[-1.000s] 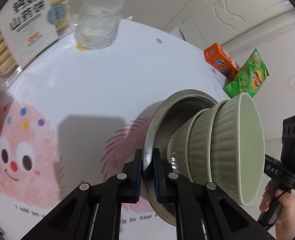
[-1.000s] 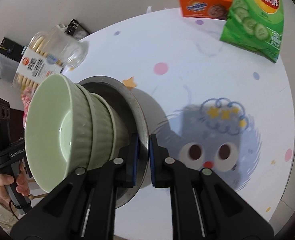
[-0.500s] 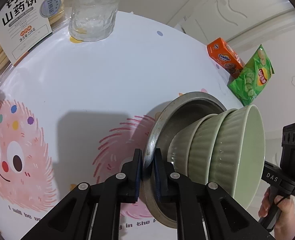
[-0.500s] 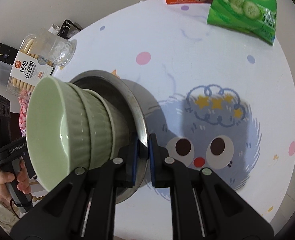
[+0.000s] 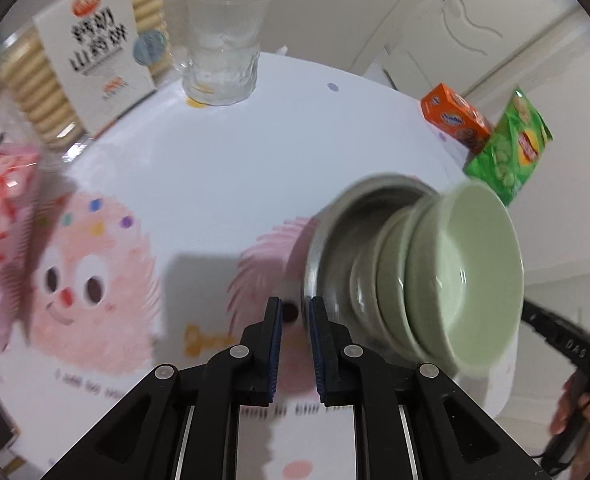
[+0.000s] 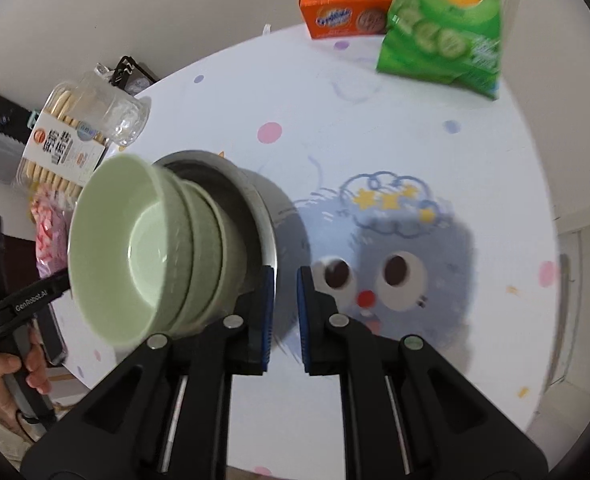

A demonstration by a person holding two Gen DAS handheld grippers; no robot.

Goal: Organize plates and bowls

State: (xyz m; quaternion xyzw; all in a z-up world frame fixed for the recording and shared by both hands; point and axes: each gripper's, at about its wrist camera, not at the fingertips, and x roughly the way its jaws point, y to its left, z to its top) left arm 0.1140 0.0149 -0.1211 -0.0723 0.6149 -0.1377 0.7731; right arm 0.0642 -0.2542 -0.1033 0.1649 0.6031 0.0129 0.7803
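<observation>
Three green bowls (image 5: 467, 272) sit nested one inside another on a metal plate (image 5: 335, 240), out on the round white surface (image 5: 255, 152) with its cartoon faces, between the two tools. The left tongs (image 5: 297, 320) stand narrow but not clamped: the printed cloth shows through the slit, and the plate's rim only touches the inner face of the finger nearer the bowls. On the opposite side the right tongs (image 6: 286, 292) are nearly closed, pinching the plate's rim. Whether the plate rests on the surface or hangs just above it I cannot tell. A glass (image 5: 223, 52) and a biscuit pack (image 5: 91, 52) stand at one edge, an orange box (image 5: 455, 118) and a green crisp bag (image 5: 507, 148) at another.
</observation>
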